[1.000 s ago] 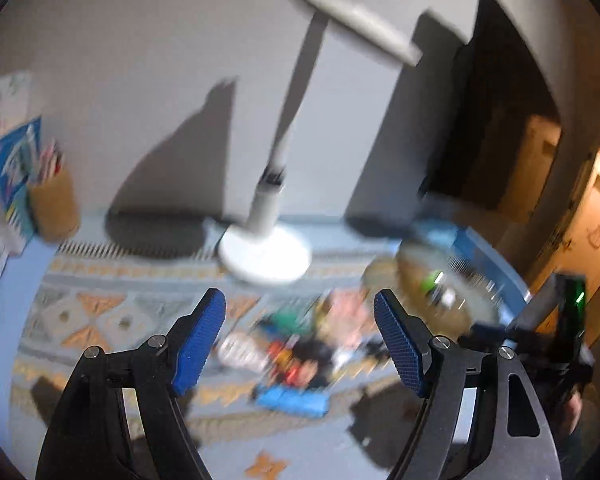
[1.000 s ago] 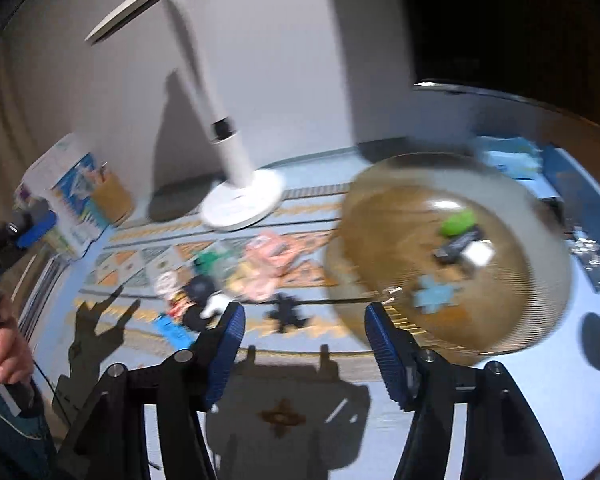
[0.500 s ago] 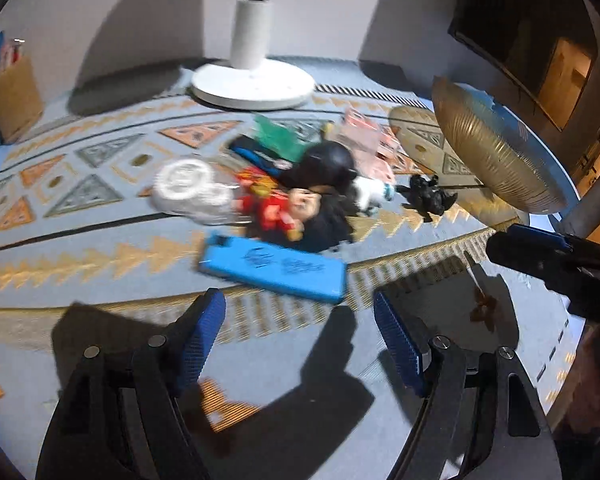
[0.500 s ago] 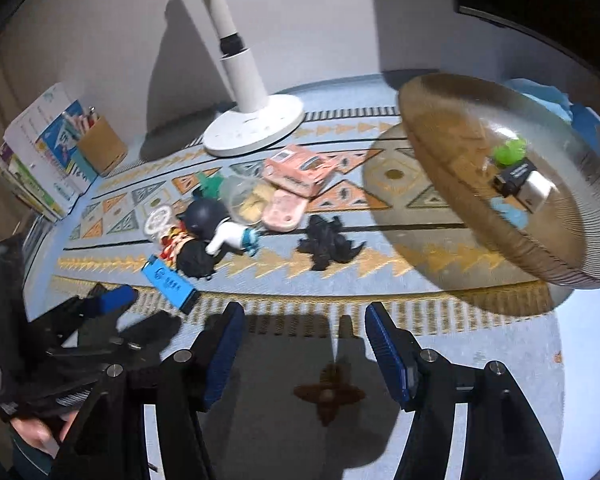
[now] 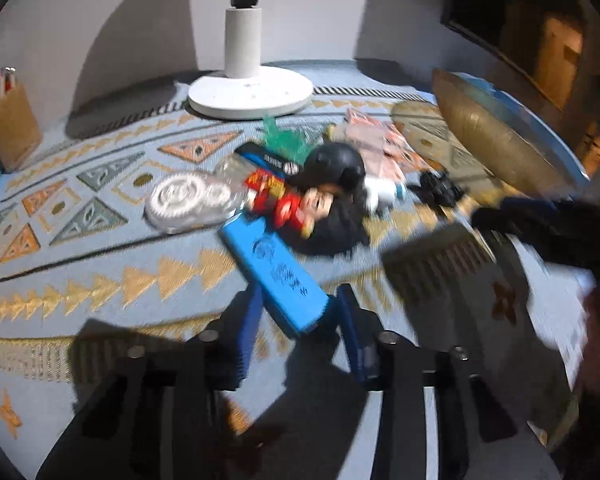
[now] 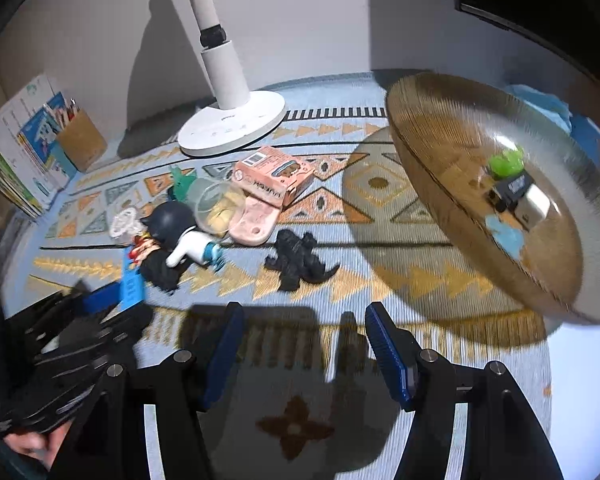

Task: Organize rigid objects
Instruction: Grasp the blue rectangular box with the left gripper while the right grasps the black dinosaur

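I have the left gripper (image 5: 296, 320) fingers just closing on the blue case (image 5: 274, 266) at the pile's near edge, right gripper (image 6: 304, 344) half-open and empty; few pieces in the bowl (image 6: 440, 168), most still on the counter

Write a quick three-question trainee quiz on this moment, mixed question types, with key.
1. True or false: the left gripper has its jaws around the near end of the blue box.
2. Multiple choice: what lies between the right gripper's jaws? A) the black dinosaur B) the pink box C) nothing
3. Fill in: the green toy sits in the ____.

Key
1. True. The jaws have just been closing, and the box end lies between the pads.
2. C. The black dinosaur and the pink box lie on the patterned mat, further from the camera than the open jaws.
3. Bowl, the ribbed brown one.
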Available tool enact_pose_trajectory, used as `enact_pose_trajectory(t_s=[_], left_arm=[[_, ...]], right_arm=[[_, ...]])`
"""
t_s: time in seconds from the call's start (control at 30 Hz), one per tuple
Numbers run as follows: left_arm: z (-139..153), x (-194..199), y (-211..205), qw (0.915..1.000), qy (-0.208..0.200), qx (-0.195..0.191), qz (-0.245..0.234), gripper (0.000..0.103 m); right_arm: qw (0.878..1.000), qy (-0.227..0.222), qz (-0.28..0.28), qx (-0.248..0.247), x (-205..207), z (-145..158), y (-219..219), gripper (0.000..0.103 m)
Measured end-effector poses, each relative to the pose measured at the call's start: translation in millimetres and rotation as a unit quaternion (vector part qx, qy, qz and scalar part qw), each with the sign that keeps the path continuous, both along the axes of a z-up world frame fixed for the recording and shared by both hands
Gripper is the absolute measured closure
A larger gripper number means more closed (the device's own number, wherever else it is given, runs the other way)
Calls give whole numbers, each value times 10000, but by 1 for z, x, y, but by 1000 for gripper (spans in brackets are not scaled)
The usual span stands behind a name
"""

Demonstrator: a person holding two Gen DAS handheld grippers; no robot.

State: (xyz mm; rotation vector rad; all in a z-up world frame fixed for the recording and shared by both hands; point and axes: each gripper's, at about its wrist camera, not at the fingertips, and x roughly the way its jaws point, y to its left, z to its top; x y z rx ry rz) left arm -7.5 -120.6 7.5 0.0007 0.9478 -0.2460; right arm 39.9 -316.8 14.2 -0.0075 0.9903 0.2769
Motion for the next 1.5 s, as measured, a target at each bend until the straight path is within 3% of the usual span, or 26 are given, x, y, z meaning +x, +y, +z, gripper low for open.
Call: enact_pose_trajectory(t_s=[0.1,0.2,0.23,0.27,0.37,0.57,0.67,0.77,0.9,1.1,1.23,1.5], left_arm=[[4,-13,24,9999,-32,115,-102,69],[5,-18,51,9998,114,-131,-97,69],[5,-18,55,9997,109,-200,-88,67],[7,-18,58,9995,105,-292,-78,59],[9,-14,53,9990,99,-420,-99,58],[3,11,24,9997,110,-151,128,59],[3,16,17,9997,66,45,250,68],[3,15,14,9988,-46,304,391,82],[5,5,23,9988,-57,79,473,82],[16,-27,32,9981,-245,-511,249,82],[39,-44,17,9966,-717,-411,19,82],[76,-46,-15,9926,-1042,-580,-233,82]], right_arm=[[9998,-42,81,-161,11,-4,6,42],[9996,-49,76,-280,22,-9,9,42],[9996,-25,80,-271,27,-11,9,42],[9996,-7,99,-253,29,-13,9,42],[9996,57,135,-251,37,-20,12,42],[9994,-74,168,-286,37,-24,13,42],[9993,-144,176,-311,37,-26,13,43],[9984,-289,296,-379,34,-26,20,59],[9942,-497,548,-775,22,-25,37,61],[9958,-420,797,-178,-21,-12,39,61],[9965,-526,613,234,-42,1,28,61],[9960,-711,138,532,-61,31,-13,61]])
